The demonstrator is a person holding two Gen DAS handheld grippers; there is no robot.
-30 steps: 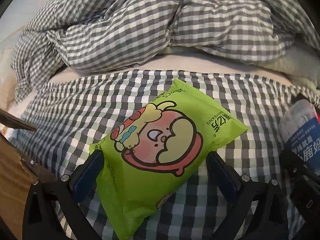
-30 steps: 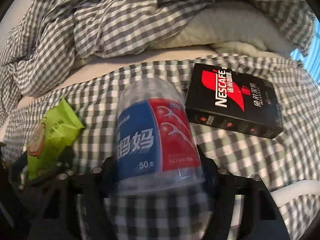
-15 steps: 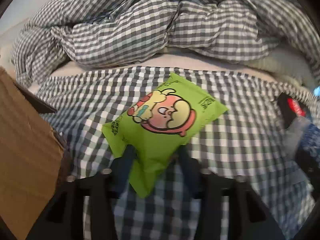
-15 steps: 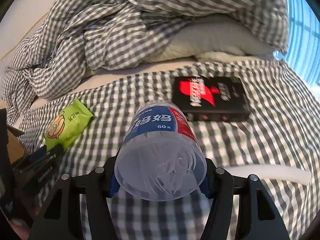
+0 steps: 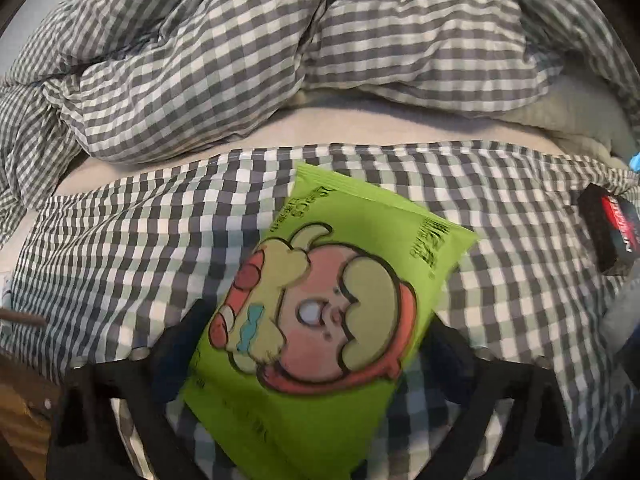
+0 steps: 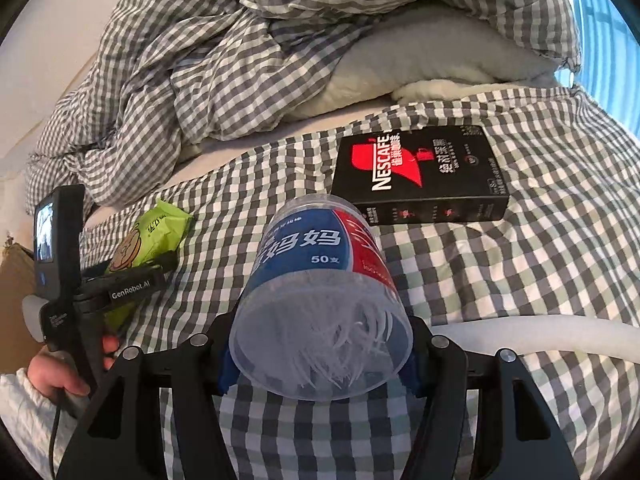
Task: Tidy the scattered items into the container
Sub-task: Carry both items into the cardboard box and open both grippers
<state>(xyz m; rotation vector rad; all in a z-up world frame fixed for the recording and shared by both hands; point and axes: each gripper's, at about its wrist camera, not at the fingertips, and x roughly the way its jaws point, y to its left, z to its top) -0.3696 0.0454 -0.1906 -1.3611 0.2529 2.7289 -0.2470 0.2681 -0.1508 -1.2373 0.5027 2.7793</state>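
The left gripper (image 5: 304, 364) has a green snack packet (image 5: 320, 320) between its jaws, one finger along each long side; the picture is blurred there, but the pads seem to press on it, and the packet looks raised a little off the checked bed sheet (image 5: 128, 248). The right gripper (image 6: 320, 360) is clamped on a clear plastic tub (image 6: 320, 292) with a blue and red label, held tilted with its base toward the camera and thin white picks inside. A black coffee box (image 6: 420, 176) lies flat on the sheet beyond the tub, toward the pillow (image 6: 420, 52) and the bunched checked duvet (image 6: 192, 80) at the far side of the bed. A cardboard box (image 6: 14, 264) shows at the bed's left edge. A hand (image 6: 60, 372) grips the left gripper's handle.
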